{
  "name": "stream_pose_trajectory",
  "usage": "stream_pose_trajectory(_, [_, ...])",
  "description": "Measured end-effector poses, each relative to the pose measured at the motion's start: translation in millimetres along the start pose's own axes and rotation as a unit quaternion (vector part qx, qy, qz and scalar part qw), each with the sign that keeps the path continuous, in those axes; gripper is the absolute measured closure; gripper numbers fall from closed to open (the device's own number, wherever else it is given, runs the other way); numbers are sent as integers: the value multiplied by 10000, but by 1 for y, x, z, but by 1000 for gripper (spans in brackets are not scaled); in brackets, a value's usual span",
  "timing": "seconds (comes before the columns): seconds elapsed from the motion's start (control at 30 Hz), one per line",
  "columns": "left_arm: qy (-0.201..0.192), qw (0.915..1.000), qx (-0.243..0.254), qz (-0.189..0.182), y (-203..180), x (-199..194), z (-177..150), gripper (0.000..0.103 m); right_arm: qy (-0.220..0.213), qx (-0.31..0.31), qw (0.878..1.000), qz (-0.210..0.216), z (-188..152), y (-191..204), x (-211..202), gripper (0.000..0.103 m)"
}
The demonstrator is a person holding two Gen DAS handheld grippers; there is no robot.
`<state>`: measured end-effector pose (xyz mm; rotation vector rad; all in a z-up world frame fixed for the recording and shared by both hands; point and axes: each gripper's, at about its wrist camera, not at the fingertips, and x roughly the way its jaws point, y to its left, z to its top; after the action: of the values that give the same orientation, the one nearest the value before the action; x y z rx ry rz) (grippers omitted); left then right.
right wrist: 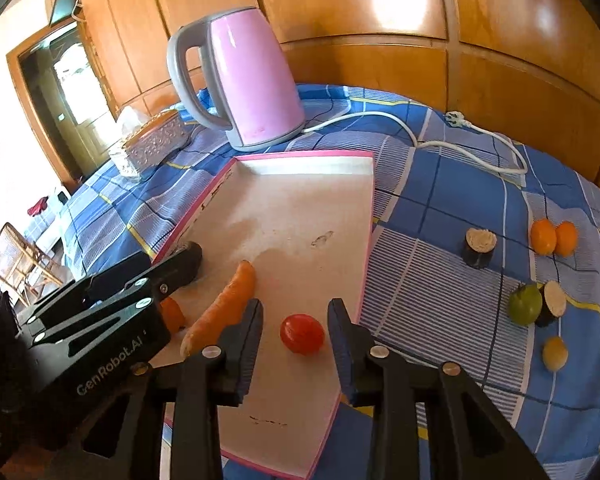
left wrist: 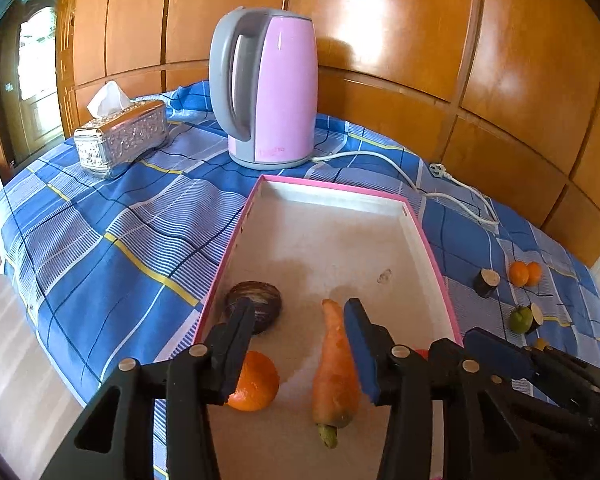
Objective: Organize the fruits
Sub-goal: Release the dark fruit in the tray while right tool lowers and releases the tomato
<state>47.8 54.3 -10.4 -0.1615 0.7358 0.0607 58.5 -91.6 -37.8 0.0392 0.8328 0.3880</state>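
Hovering over the pink-rimmed tray (right wrist: 364,264), both grippers are standing with jaws parted, the left gripper (left wrist: 300,344) releasing the carrot (left wrist: 336,376), the right gripper (right wrist: 296,344) the tomato (right wrist: 302,334); lifting straight up is avoiding nudging either.

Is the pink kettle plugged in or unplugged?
Unplugged. The pink kettle has its white cord trailing across the blue tablecloth, and the plug lies loose on it.

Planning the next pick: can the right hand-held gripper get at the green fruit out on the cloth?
Probably yes. The green fruit lies on open cloth to its right, nothing between; only the cut eggplant piece touching its far side may crowd the right hand-held gripper.
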Motion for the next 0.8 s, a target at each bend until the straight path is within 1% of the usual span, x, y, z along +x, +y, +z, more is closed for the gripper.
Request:
stream_pose_trajectory(0.2, [-19, 10000, -9, -64, -2, -7, -2, 56, -39, 226, 9997, -28, -6, -7, -7, 68])
stream_pose_trajectory(0.33, [-41, 9999, 31, -96, -6, -12, -6, 56, -102, 241, 9996, -116, -10, -8, -14, 66])
stream_pose_trajectory(0.53, [-88, 9996, 215, -162, -16, -21, -13, 56, -274, 92, 9989, -381, -17, -8, -28, 66])
stream_pose_trajectory(0.6, [-92, 9993, 299, -194, -21, -23, -16, 56, -377, 19, 9980, -510, -20, -8, -34, 63])
stream_pose_trajectory(0.63, [-92, 9991, 346, -215, -23, -25, -17, 56, -417, 10, 9975, -570, -21, -9, -36, 60])
stream_pose_trajectory(0.67, [-91, 9989, 382, -241, -26, -26, -19, 56, -451, 13, 9970, -622, -22, -11, -38, 58])
stream_pose_trajectory(0.8, [-123, 9978, 566, -337, -37, -31, -24, 56, -564, 186, 9948, -824, -25, -26, -47, 58])
